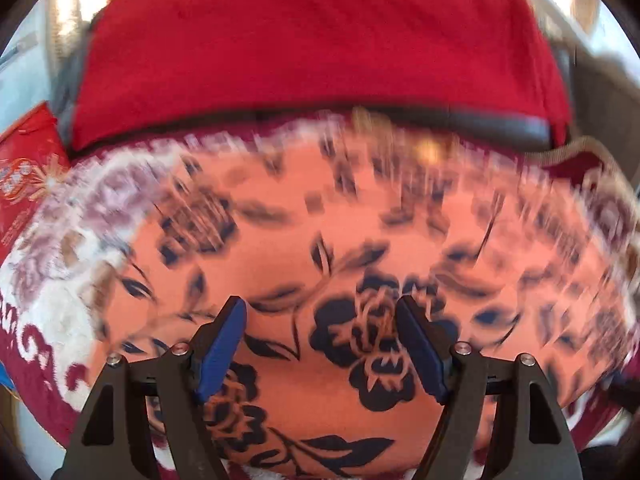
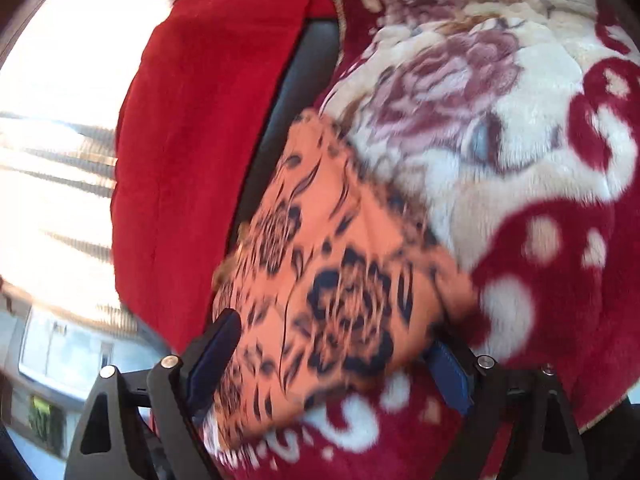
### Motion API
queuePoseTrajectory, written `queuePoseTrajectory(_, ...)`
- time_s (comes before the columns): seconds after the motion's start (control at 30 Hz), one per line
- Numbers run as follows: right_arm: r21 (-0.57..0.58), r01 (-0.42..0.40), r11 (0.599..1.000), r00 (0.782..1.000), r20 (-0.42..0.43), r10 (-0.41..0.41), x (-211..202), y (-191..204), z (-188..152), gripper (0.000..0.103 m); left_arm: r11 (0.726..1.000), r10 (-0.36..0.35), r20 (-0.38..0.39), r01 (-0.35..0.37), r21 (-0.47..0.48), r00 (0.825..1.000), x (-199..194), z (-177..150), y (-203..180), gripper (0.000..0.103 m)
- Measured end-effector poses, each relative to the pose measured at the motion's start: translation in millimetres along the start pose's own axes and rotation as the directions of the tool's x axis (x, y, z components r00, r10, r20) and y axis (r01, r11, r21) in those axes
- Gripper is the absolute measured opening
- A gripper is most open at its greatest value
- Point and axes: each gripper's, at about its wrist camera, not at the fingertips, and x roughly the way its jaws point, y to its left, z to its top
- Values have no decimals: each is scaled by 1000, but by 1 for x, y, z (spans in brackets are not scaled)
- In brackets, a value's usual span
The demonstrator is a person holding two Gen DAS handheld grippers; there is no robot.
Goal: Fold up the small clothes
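Left wrist view: left tool (image 1: 320, 320) jaws wide, nothing gripped, hovering over orange garment w/ dark navy flower print (image 1: 340, 248), which lies spread on plush maroon-and-cream floral blanket (image 1: 52, 280); red fabric-covered cushion (image 1: 312, 48) behind it. Pic blurred. Right wrist view: right tool (image 2: 336, 348) jaws wide apart; orange garment (image 2: 340, 280) lies between fingers, on blanket (image 2: 500, 160), can't tell if pads touch cloth. Red cushion (image 2: 200, 140) to the left.

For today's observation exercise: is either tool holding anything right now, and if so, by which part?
Nothing is held. The left tool stands open above the orange floral garment. The right tool is open too; the garment's edge lies between its fingers, unpinched.
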Motion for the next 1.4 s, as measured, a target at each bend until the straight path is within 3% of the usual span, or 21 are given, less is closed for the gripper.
queuePoseTrajectory(0.1, 26, 15, 1000, 1000, 21, -16, 7, -1, 8, 84, 1000, 7, 25, -6, -8, 1000, -9, 2, -1, 80)
queuePoseTrajectory(0.17, -30, 38, 999, 999, 31, -37, 8, 8, 10, 48, 1000, -2, 68, 3, -20, 998, -21, 4, -1, 80)
queuePoseTrajectory(0.2, -39, 59, 998, 998, 30, -58, 10, 8, 12, 43, 1000, -4, 84, 5, -15, 996, -24, 3, -1, 80)
queuePoseTrajectory(0.23, -40, 72, 997, 997, 22, -71, 13, 6, 15, 42, 1000, 5, 88, -5, 0, 996, -21, 1, -3, 80)
queuePoseTrajectory(0.3, -64, 91, 994, 996, 19, -90, 19, 6, 16, 42, 1000, 2, 5, -2, 19, 1000, -1, -5, -5, 81)
queuePoseTrajectory(0.43, -106, 119, 987, 993, 32, -116, 28, 15, 17, 49, 1000, -7, 25, 6, 24, 1000, 0, -8, -2, 83)
queuePoseTrajectory(0.5, -176, 156, 972, 988, 32, -153, 37, 32, 18, 17, 999, -28, 11, 28, 17, 1000, 1, -5, 2, 83)
queuePoseTrajectory(0.6, -295, 181, 938, 983, 87, -162, 30, 80, 20, 12, 995, -95, 11, 95, -22, 995, -6, 4, 22, 81)
queuePoseTrajectory(0.67, -435, 199, 878, 978, 151, -146, 22, 131, 9, 11, 990, -81, 62, 87, -111, 995, -20, 4, 47, 81)
queuePoseTrajectory(0.77, -670, 209, 713, 973, 218, -81, 20, 224, -40, 11, 964, -39, 147, 75, -253, 988, -41, -3, 105, 81)
queuePoseTrajectory(0.83, -782, 194, 592, 978, 204, -50, 36, 267, -82, 11, 945, 10, 178, 48, -323, 984, -49, -10, 139, 81)
queuePoseTrajectory(0.9, -844, 159, 513, 987, 154, -51, 64, 286, -122, 11, 908, 76, 190, 11, -418, 979, -53, -20, 180, 81)
queuePoseTrajectory(0.97, -895, 110, 433, 991, 65, -116, 111, 289, -163, 11, 874, 88, 161, 2, -487, 983, -45, -26, 206, 81)
queuePoseTrajectory(1.0, -916, 92, 390, 982, 18, -188, 143, 281, -186, 11, 857, 83, 128, -5, -515, 988, -38, -30, 216, 81)
queuePoseTrajectory(1.03, -928, 73, 364, 960, -34, -278, 175, 267, -203, 11, 841, 75, 93, -13, -540, 993, -31, -34, 225, 81)
queuePoseTrajectory(1.1, -921, 53, 385, 925, -100, -366, 210, 244, -212, 11, 829, 46, 73, 3, -560, 996, -26, -37, 234, 81)
queuePoseTrajectory(1.23, -889, 41, 455, 962, -88, -258, 184, 279, -191, 11, 834, 24, 116, 44, -550, 993, -32, -38, 238, 81)
queuePoseTrajectory(1.33, -882, 29, 470, 990, -40, -136, 152, 313, -179, 11, 821, -9, 132, 83, -565, 991, -37, -39, 241, 81)
queuePoseTrajectory(1.4, -879, -9, 478, 995, -54, -81, 140, 325, -188, 11, 806, -9, 137, 88, -585, 991, -36, -39, 248, 81)
